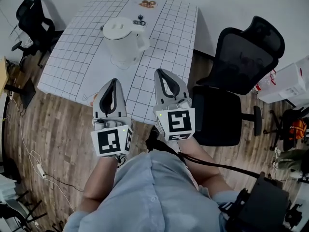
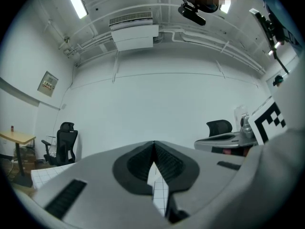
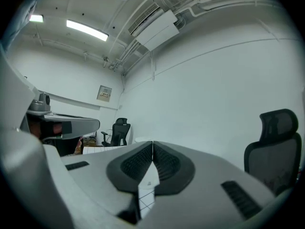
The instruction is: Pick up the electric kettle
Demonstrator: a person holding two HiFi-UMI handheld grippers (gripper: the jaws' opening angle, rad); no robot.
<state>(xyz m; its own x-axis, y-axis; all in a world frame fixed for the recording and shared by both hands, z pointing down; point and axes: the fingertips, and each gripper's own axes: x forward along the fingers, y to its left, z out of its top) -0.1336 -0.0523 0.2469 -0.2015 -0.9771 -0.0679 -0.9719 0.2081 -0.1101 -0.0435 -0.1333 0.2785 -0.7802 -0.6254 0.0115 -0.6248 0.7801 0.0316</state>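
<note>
A white electric kettle (image 1: 124, 40) stands upright on the gridded white table (image 1: 72, 57), its handle to the right. Both grippers hover side by side over the table's near edge, short of the kettle. My left gripper (image 1: 114, 81) is shut with its tips together and holds nothing. My right gripper (image 1: 161, 73) is shut too and empty. In the left gripper view the left gripper (image 2: 153, 144) shows closed pads with a strip of gridded table below. In the right gripper view the right gripper (image 3: 152, 144) looks the same. The kettle is hidden in both gripper views.
A black office chair (image 1: 231, 91) stands close to the table's right side. Another black chair (image 1: 34, 18) sits at the far left. Small items (image 1: 147, 4) lie at the table's far end. Cables (image 1: 29, 153) trail over the wooden floor on the left.
</note>
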